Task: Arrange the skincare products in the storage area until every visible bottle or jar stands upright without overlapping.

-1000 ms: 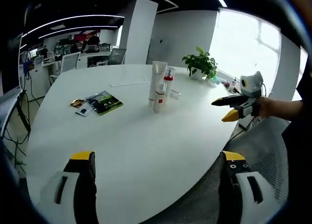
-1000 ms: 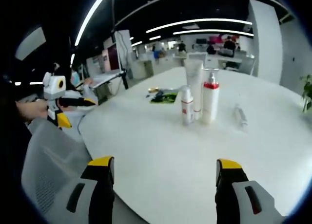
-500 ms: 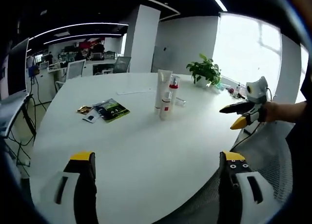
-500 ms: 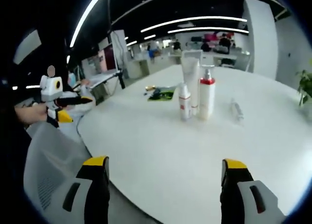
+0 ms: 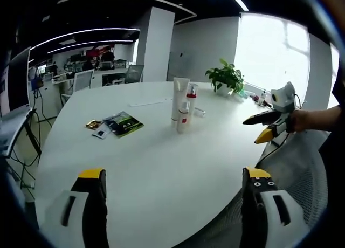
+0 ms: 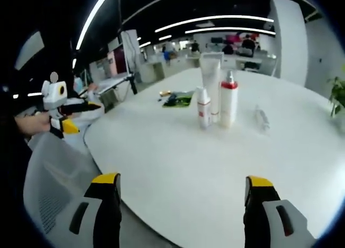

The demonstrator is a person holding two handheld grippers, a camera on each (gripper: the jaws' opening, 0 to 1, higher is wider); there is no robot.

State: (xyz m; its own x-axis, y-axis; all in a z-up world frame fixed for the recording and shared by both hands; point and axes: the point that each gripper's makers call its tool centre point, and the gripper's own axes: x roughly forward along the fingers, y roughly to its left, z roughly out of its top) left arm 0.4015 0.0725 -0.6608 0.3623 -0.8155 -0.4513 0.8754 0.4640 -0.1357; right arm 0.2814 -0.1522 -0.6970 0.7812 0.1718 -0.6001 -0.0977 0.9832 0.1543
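Note:
Three skincare products stand upright close together near the middle of the white table (image 5: 161, 162): a tall white tube (image 5: 178, 98) (image 6: 210, 78), a white bottle with a red collar (image 5: 191, 98) (image 6: 228, 102), and a small white bottle with a red band (image 5: 184, 117) (image 6: 204, 109). A small clear item (image 6: 262, 117) (image 5: 199, 112) lies flat beside them. My left gripper (image 5: 170, 191) hovers open over the near table edge, far from the products. My right gripper (image 6: 180, 197) is open too, with nothing between its fingers. Each gripper appears in the other view, held in a hand off the table edge (image 5: 265, 124) (image 6: 67, 116).
Flat sachets and a green packet (image 5: 123, 123) (image 6: 178, 100) lie on the table to one side of the bottles. A potted plant (image 5: 225, 75) stands at the far edge by the window. A mesh office chair (image 5: 302, 167) (image 6: 54, 178) sits by the table's near rim.
Both views shifted slightly as the hands moved; the products stand as before. Both grippers stay open and empty.

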